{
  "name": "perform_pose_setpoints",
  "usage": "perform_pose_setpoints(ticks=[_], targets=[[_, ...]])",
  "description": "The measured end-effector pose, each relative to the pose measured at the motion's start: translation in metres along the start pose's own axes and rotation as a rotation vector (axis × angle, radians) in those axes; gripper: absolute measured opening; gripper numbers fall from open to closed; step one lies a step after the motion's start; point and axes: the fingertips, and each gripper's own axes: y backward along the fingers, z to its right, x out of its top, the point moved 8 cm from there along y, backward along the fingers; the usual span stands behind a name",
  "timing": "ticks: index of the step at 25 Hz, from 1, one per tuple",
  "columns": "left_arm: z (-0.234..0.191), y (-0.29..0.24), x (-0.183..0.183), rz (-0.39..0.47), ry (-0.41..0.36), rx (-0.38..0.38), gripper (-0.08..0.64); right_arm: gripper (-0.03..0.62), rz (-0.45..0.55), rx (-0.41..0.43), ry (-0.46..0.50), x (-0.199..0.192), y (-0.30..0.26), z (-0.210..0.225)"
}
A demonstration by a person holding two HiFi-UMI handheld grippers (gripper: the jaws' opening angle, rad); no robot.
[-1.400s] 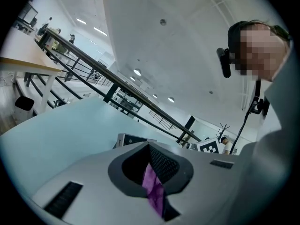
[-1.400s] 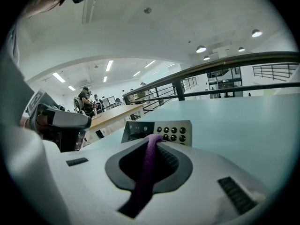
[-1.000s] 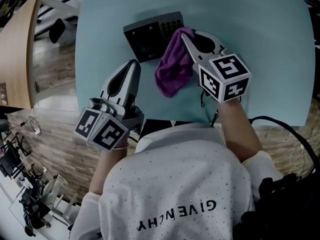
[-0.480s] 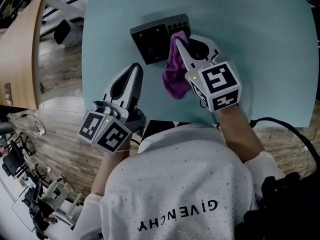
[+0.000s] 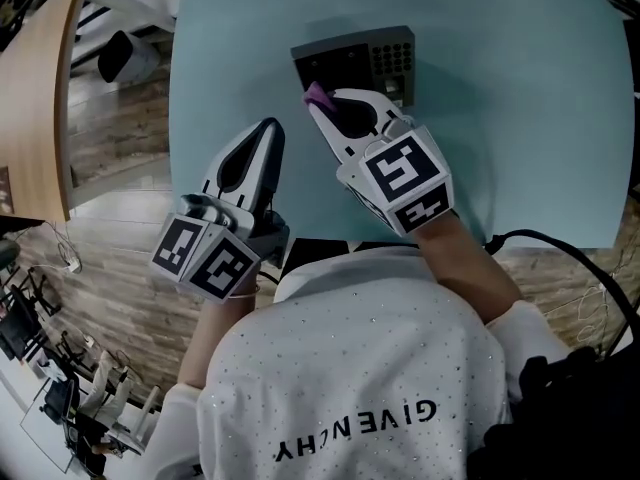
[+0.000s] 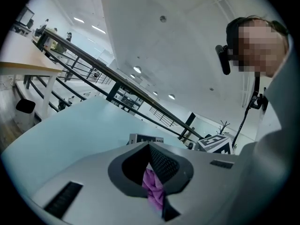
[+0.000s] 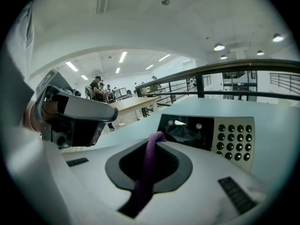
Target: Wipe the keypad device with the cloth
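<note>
The keypad device [image 5: 352, 60], dark with a grey button field on its right, lies at the far side of the pale blue table [image 5: 520, 118]. My right gripper [image 5: 315, 96] is shut on the purple cloth [image 5: 319, 94] at the device's near left corner. Only a small tuft shows at the tip; the rest is hidden under the gripper. In the right gripper view the cloth [image 7: 146, 170] runs as a strand between the jaws, with the device [image 7: 206, 135] just ahead. My left gripper [image 5: 270, 126] rests shut near the table's front edge, apart from the device [image 6: 145, 138]. Some purple [image 6: 153, 190] shows in its jaw slot.
A wooden desk [image 5: 35, 88] and a black chair [image 5: 125, 56] stand left of the table over a wood floor. A black cable [image 5: 560, 248] loops at the table's near right. The person's white top fills the bottom of the head view.
My right gripper has swung left across the device's front with the cloth. The cloth, which hung loose below it, is now mostly hidden. The left gripper has barely moved.
</note>
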Motion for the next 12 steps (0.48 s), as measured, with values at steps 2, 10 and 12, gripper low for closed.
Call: perform_pose_setpoints(ticks=[2,10,12], targets=[[-0.002,0.002,0.0,0.005,0.01,0.003,0.0,0.015,-0.004,0.008,-0.012,-0.001,0.001,0.002],[-0.014,0.004,-0.011,0.005,0.029,0.006,0.0,0.016,0.012,-0.004,-0.051,-0.01,0.0,0.021],[-0.01,0.003,-0.014,0.002,0.029,0.008,0.0,0.016,0.017,-0.022,-0.059,-0.011,0.007,0.029]])
